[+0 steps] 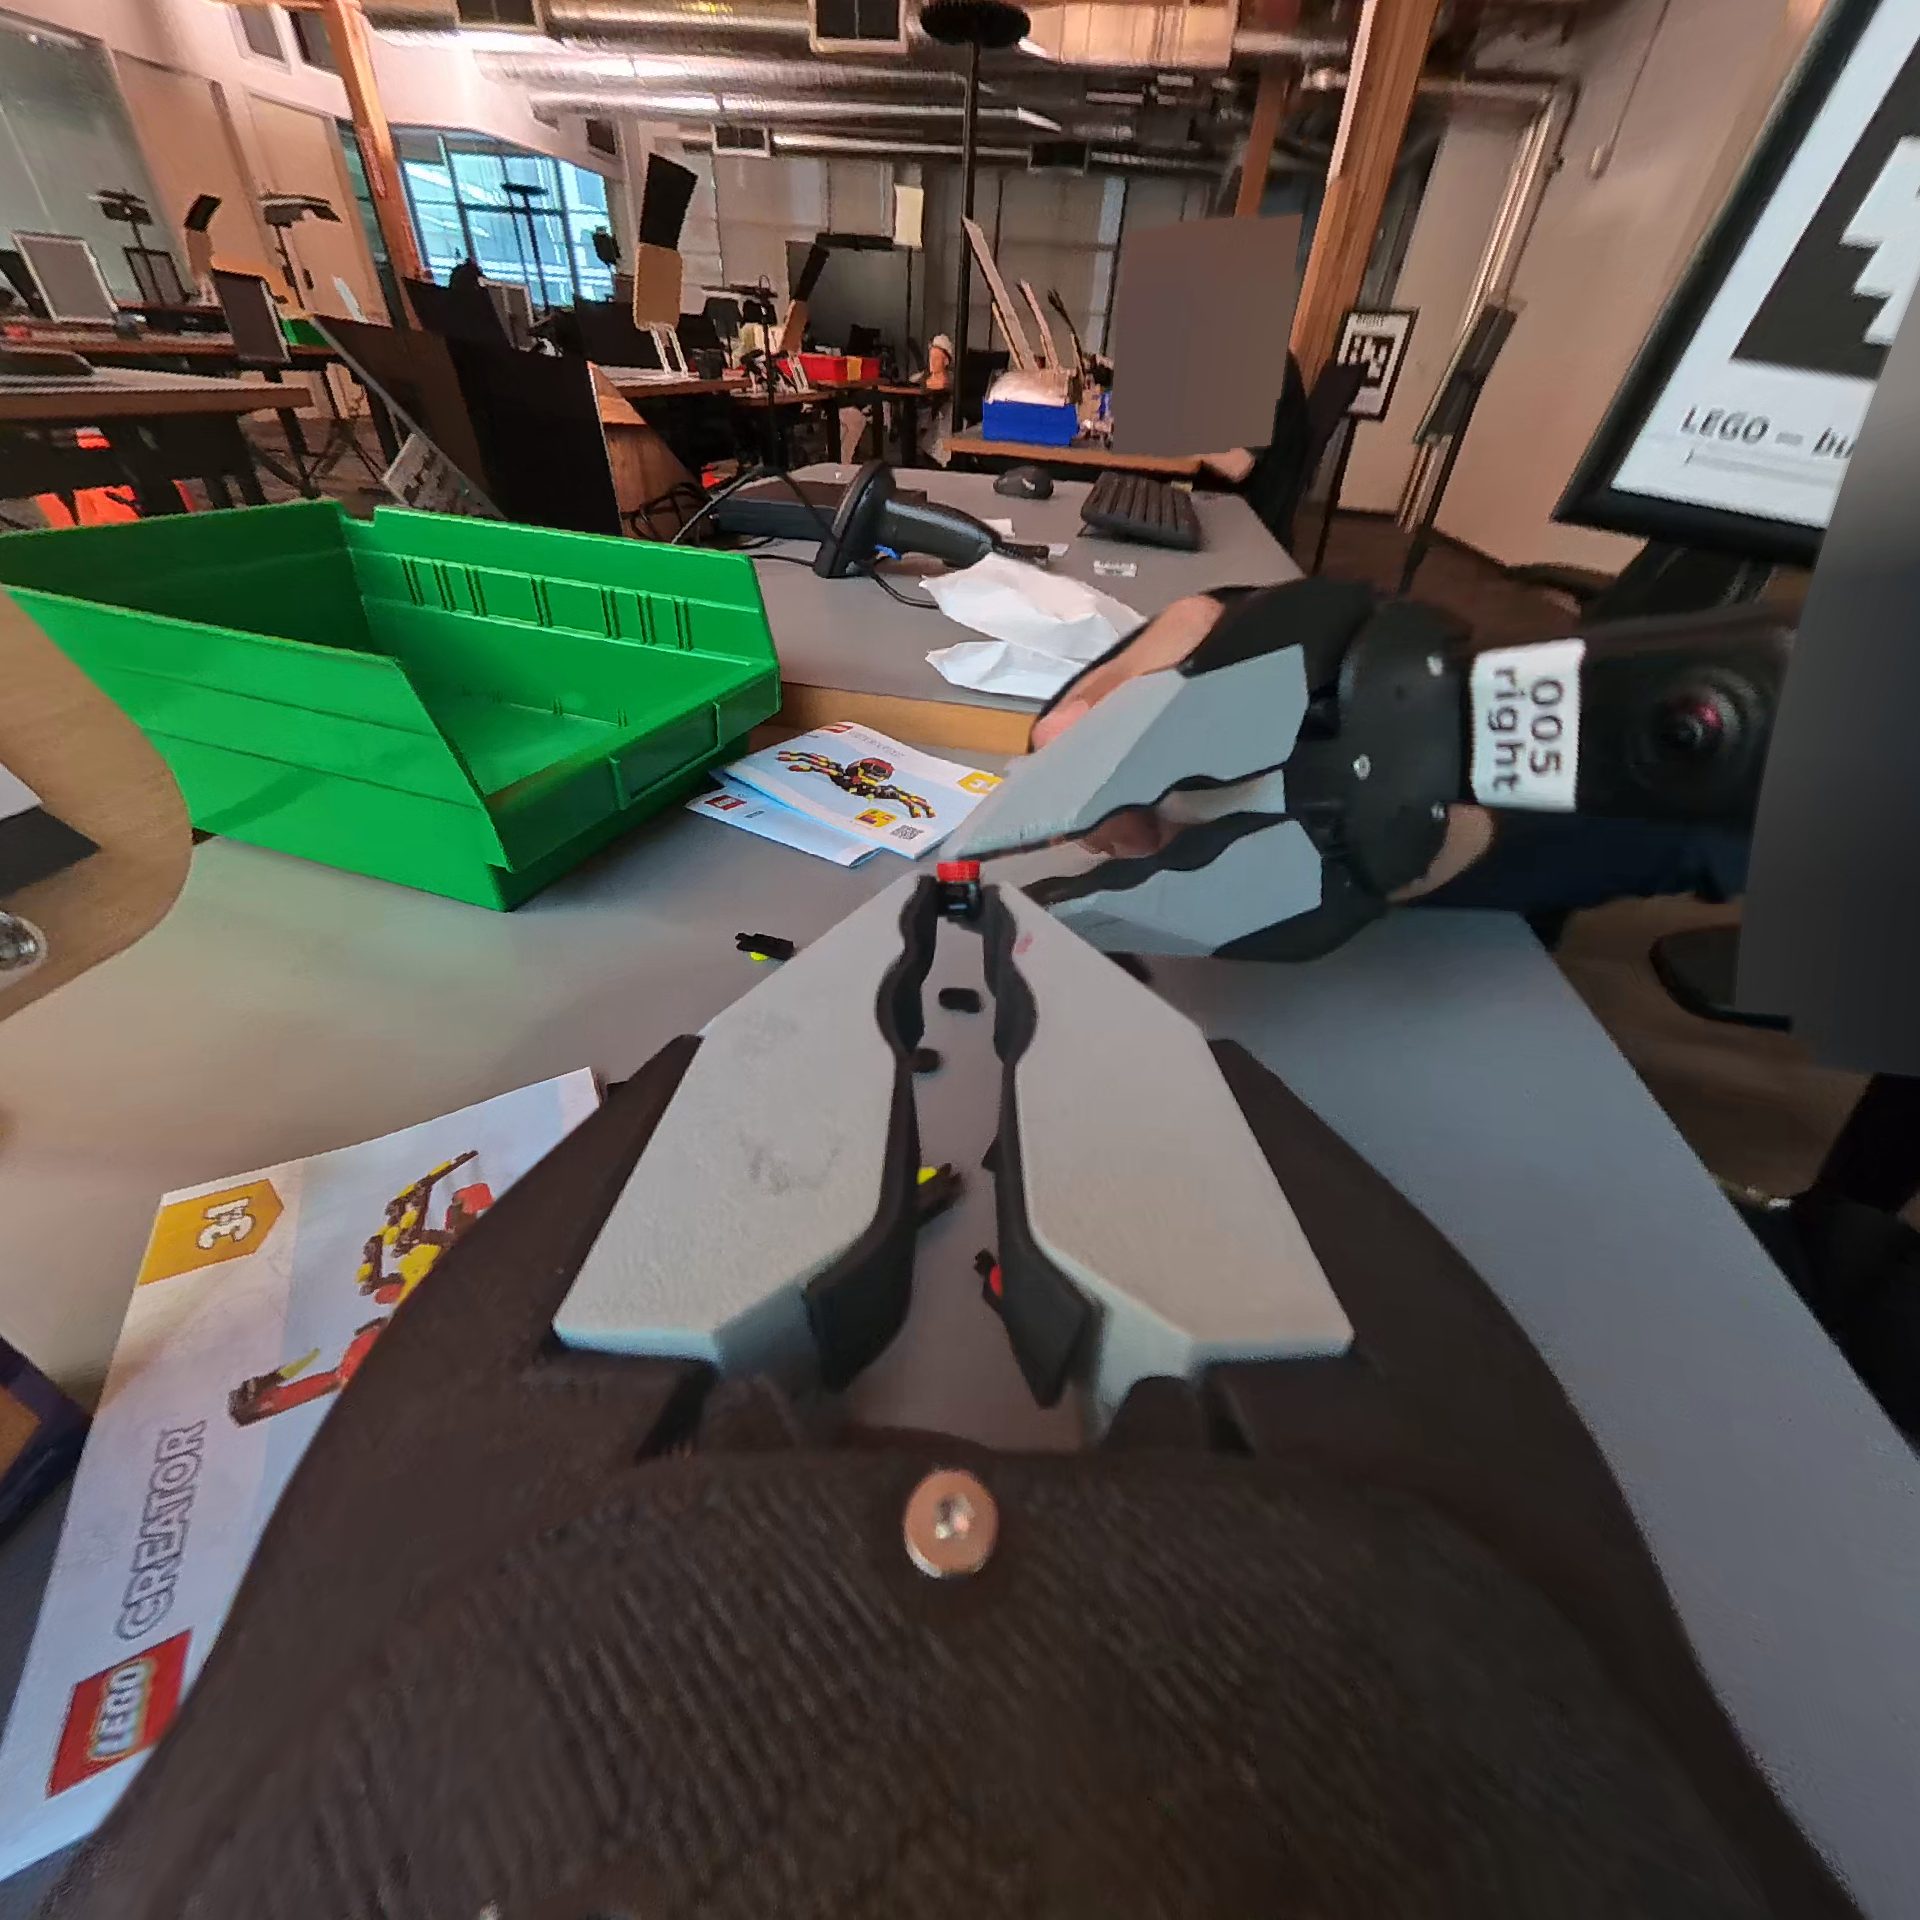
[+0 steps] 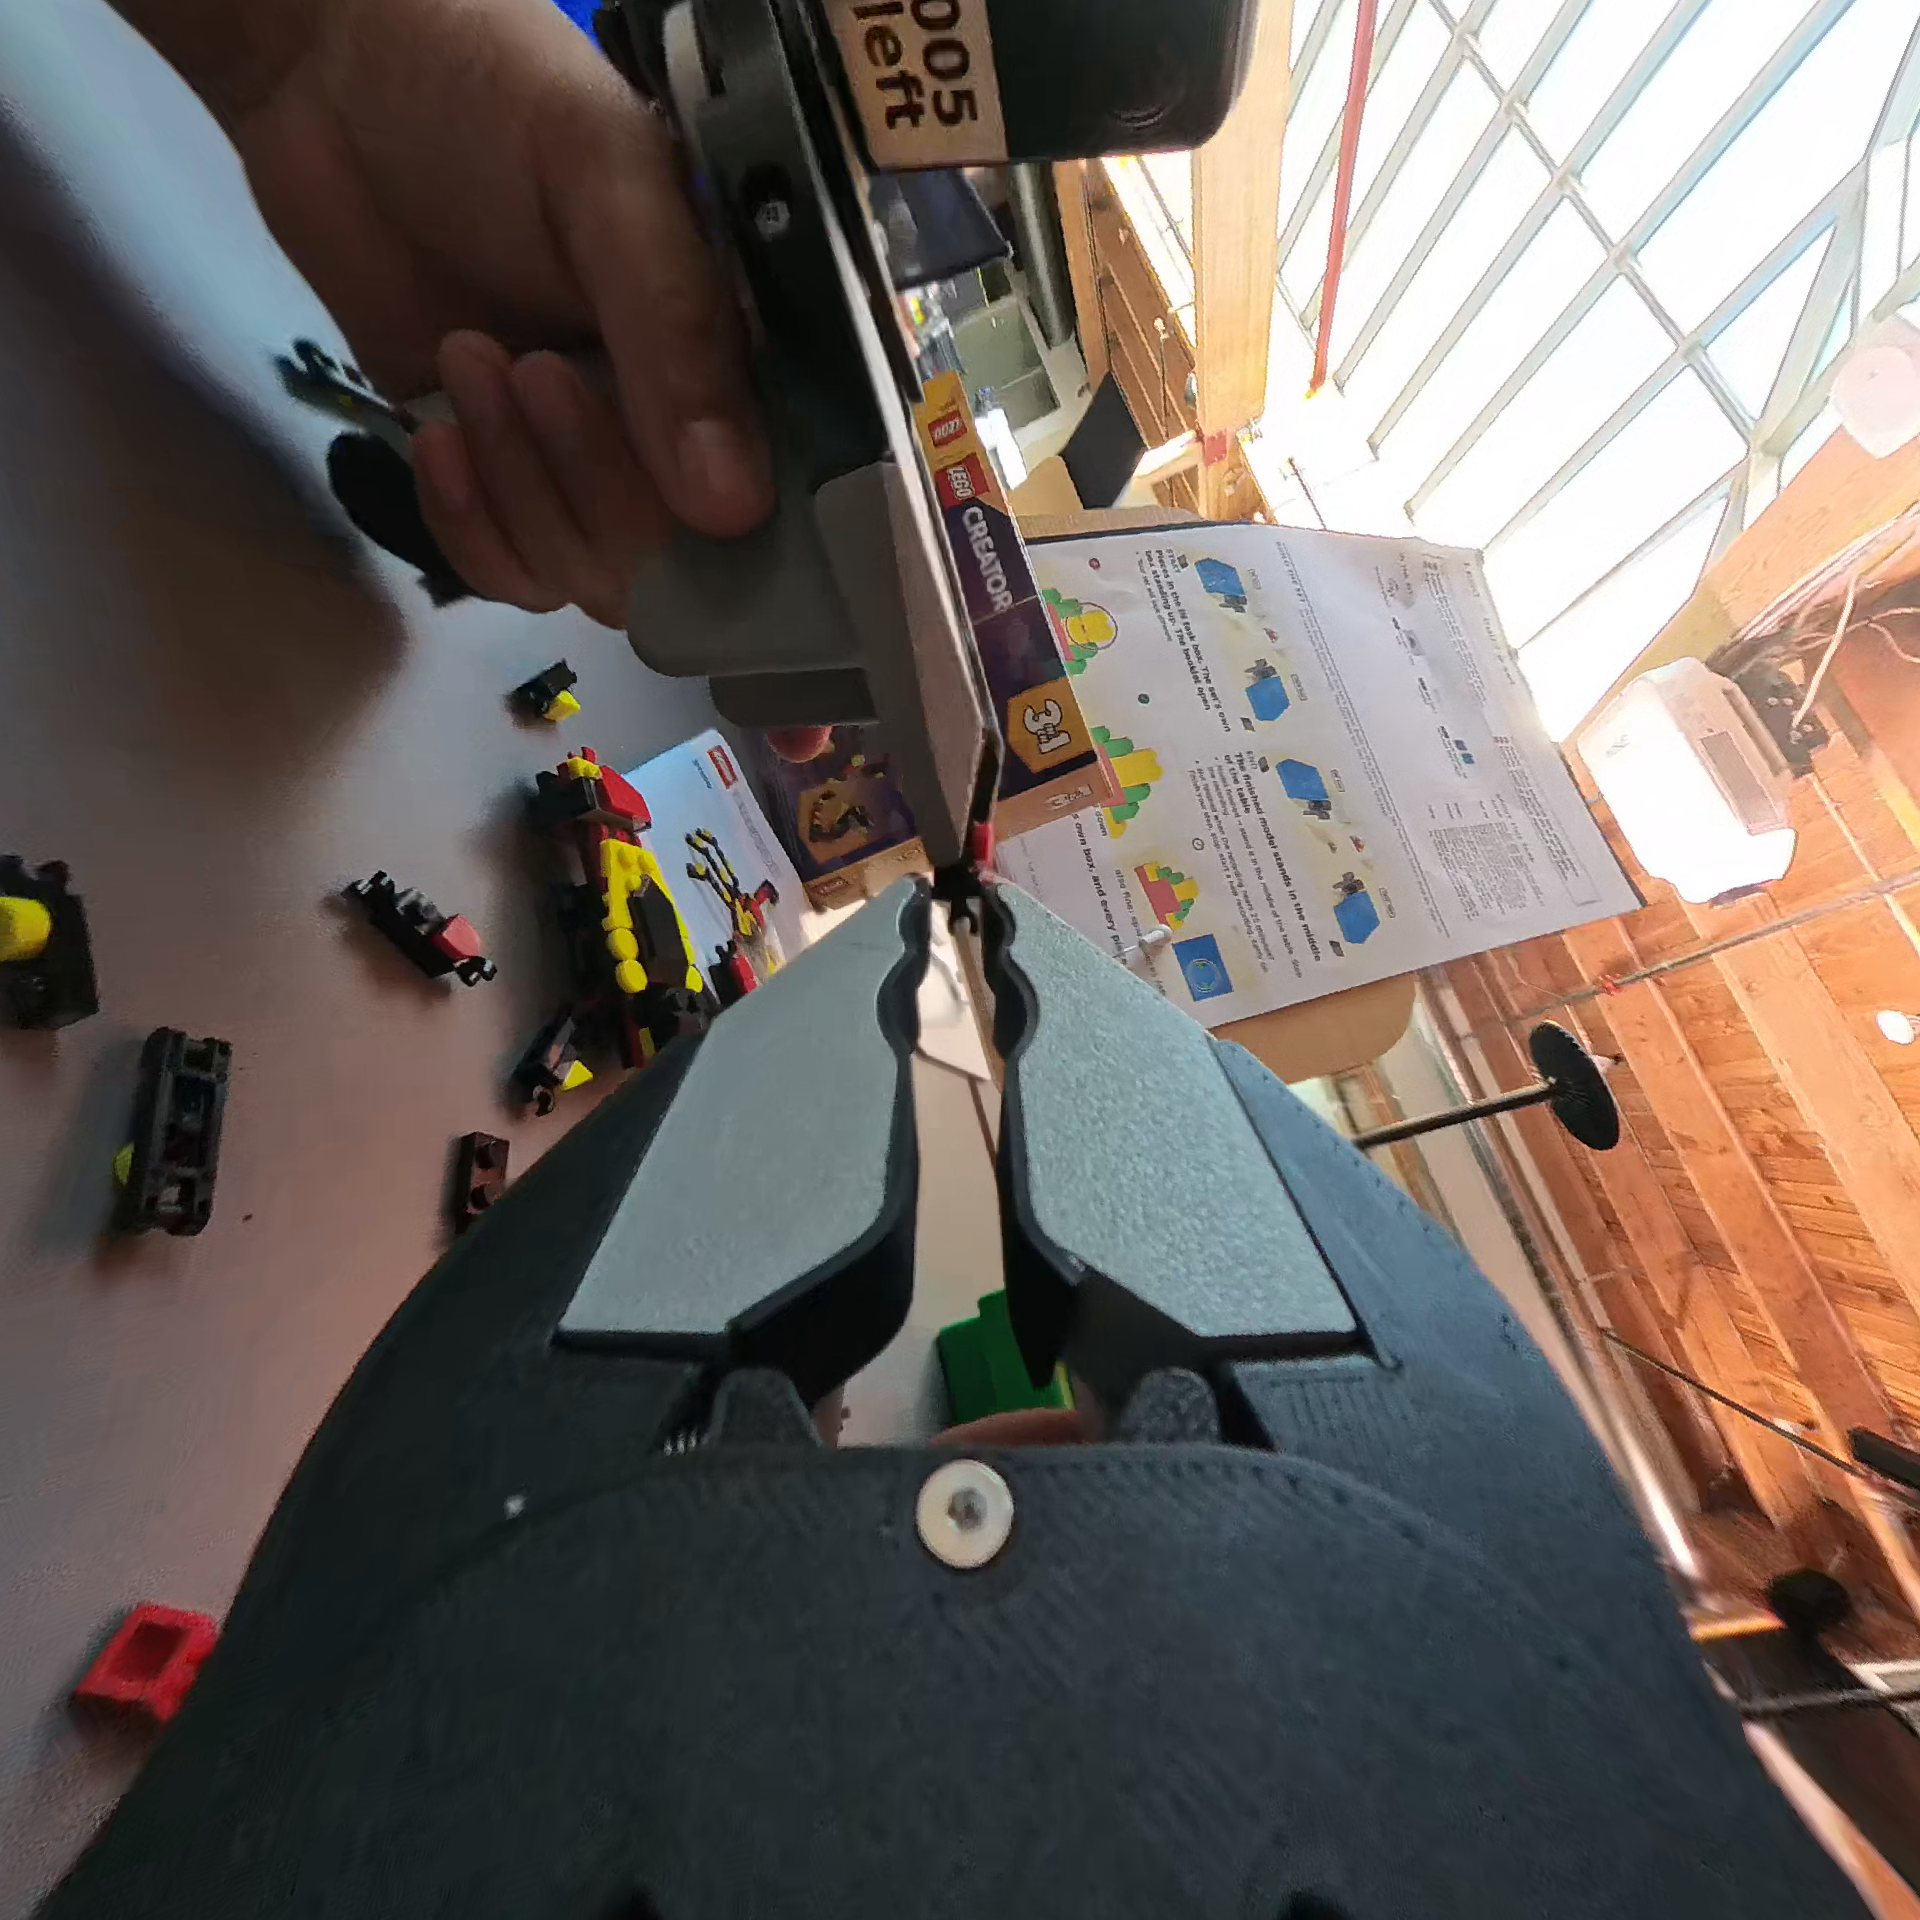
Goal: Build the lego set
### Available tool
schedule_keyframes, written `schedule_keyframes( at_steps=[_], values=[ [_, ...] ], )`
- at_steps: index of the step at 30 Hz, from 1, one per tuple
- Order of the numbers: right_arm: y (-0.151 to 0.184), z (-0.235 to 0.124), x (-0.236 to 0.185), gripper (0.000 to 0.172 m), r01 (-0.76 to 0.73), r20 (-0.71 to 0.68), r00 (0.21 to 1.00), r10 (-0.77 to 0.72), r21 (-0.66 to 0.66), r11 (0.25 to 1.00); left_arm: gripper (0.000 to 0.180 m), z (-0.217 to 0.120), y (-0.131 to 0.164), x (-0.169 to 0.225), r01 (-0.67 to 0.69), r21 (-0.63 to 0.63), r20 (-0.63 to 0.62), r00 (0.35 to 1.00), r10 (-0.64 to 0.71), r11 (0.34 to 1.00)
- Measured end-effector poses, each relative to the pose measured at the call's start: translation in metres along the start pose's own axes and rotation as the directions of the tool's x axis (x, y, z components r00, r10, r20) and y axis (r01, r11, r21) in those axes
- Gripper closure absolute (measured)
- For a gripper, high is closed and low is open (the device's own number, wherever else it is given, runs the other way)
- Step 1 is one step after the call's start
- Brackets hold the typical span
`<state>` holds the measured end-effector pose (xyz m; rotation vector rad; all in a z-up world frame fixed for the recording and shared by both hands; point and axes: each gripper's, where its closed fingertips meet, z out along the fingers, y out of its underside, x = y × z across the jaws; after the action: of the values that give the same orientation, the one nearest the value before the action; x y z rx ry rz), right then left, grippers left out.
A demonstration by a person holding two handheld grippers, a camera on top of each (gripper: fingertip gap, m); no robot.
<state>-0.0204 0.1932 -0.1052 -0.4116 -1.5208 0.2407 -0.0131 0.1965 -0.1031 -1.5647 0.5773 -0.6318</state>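
1. The left gripper (image 1: 954,894) is pinched on a small black-and-red brick piece (image 1: 956,883) at its tips, above the grey table (image 1: 312,987)
2. The right gripper (image 2: 961,904) is nipped on a small black clip piece (image 2: 958,896), tip to tip with the left one
3. Judged: the two pieces are being mated; alignment matters
4. Only the right wrist view shows the red-yellow-black model (image 2: 613,914); only the left shows the green bin (image 1: 416,686)
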Motion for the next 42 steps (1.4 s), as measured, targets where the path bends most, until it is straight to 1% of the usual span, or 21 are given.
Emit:
schedule_keyframes(
  at_steps=[1, 2, 3, 4, 5, 6, 7, 8, 11, 12, 13, 14, 17, 19, 21, 25, 32, 35, 39, 42],
  values=[
    [0.000, -0.002, 0.002, 0.164, -0.050, 0.011, 0.999, 0.049, 0.023, 0.999, 0.175, -0.001, -0.001, 0.002, -0.020, -0.003, 0.000, 1.000, 0.020, 1.000],
    [0.001, -0.005, 0.006, 0.167, -0.129, 0.034, 0.991, 0.128, 0.039, 0.991, 0.175, -0.001, -0.003, 0.003, -0.029, 0.002, 0.000, 1.000, 0.029, 1.000],
    [0.002, -0.007, 0.010, 0.170, -0.227, 0.070, 0.972, 0.223, 0.053, 0.973, 0.175, -0.002, -0.005, 0.003, -0.032, 0.007, -0.002, 1.000, 0.032, 0.999],
    [0.002, -0.010, 0.013, 0.172, -0.335, 0.122, 0.938, 0.326, 0.069, 0.940, 0.175, -0.004, -0.007, 0.003, -0.037, 0.010, 0.003, 0.999, 0.037, 0.999],
    [0.001, -0.013, 0.012, 0.171, -0.448, 0.203, 0.881, 0.426, 0.077, 0.891, 0.175, -0.005, -0.009, 0.003, -0.047, 0.016, 0.006, 0.999, 0.047, 0.999],
    [-0.001, -0.016, 0.009, 0.170, -0.553, 0.291, 0.808, 0.513, 0.072, 0.830, 0.175, -0.007, -0.010, 0.004, -0.054, 0.027, -0.003, 0.999, 0.054, 0.998],
    [-0.001, -0.017, 0.010, 0.167, -0.640, 0.337, 0.736, 0.587, 0.063, 0.766, 0.175, -0.007, -0.012, 0.007, -0.057, 0.043, -0.015, 0.998, 0.057, 0.997],
    [-0.002, -0.018, 0.014, 0.161, -0.705, 0.359, 0.677, 0.643, 0.065, 0.706, 0.175, -0.007, -0.014, 0.009, -0.059, 0.059, -0.029, 0.998, 0.061, 0.997],
    [-0.009, -0.022, 0.023, 0.159, -0.830, 0.447, 0.528, 0.722, 0.092, 0.550, 0.175, -0.005, -0.015, 0.019, -0.079, 0.068, -0.069, 0.994, 0.083, 0.995],
    [-0.013, -0.025, 0.024, 0.160, -0.852, 0.481, 0.494, 0.724, 0.100, 0.515, 0.175, -0.005, -0.015, 0.021, -0.091, 0.071, -0.071, 0.993, 0.096, 0.993],
    [-0.016, -0.027, 0.024, 0.161, -0.864, 0.505, 0.471, 0.723, 0.098, 0.494, 0.175, -0.004, -0.016, 0.024, -0.098, 0.076, -0.078, 0.992, 0.104, 0.992],
    [-0.018, -0.027, 0.023, 0.161, -0.865, 0.517, 0.465, 0.719, 0.093, 0.493, 0.175, -0.004, -0.017, 0.026, -0.101, 0.083, -0.087, 0.990, 0.109, 0.991],
    [-0.024, -0.029, 0.017, 0.161, -0.852, 0.537, 0.480, 0.694, 0.098, 0.514, 0.175, -0.002, -0.017, 0.030, -0.104, 0.084, -0.098, 0.989, 0.112, 0.991],
    [-0.023, -0.026, 0.014, 0.170, -0.841, 0.526, 0.494, 0.692, 0.085, 0.535, 0.175, -0.001, -0.014, 0.030, -0.106, 0.070, -0.097, 0.989, 0.112, 0.992],
    [-0.021, -0.025, 0.013, 0.170, -0.830, 0.513, 0.508, 0.692, 0.077, 0.552, 0.175, -0.001, -0.013, 0.027, -0.098, 0.065, -0.087, 0.991, 0.104, 0.993],
    [-0.021, -0.024, 0.016, 0.172, -0.834, 0.502, 0.507, 0.701, 0.081, 0.545, 0.174, 0.000, -0.015, 0.024, -0.082, 0.079, -0.071, 0.994, 0.088, 0.993],
    [-0.022, -0.024, 0.017, 0.172, -0.862, 0.523, 0.460, 0.717, 0.071, 0.501, 0.174, -0.002, -0.019, 0.026, -0.056, 0.090, -0.090, 0.994, 0.064, 0.994],
    [-0.019, -0.023, 0.015, 0.172, -0.851, 0.512, 0.477, 0.714, 0.066, 0.521, 0.174, -0.001, -0.016, 0.023, -0.044, 0.082, -0.084, 0.995, 0.051, 0.996],
    [-0.020, -0.022, 0.019, 0.172, -0.840, 0.488, 0.504, 0.713, 0.083, 0.537, 0.174, 0.000, -0.018, 0.023, -0.011, 0.104, -0.090, 0.996, 0.021, 0.994],
    [-0.017, -0.021, 0.020, 0.172, -0.843, 0.476, 0.499, 0.724, 0.072, 0.534, 0.174, 0.002, -0.015, 0.019, -0.020, 0.097, -0.061, 0.998, 0.026, 0.995]
  ],
)
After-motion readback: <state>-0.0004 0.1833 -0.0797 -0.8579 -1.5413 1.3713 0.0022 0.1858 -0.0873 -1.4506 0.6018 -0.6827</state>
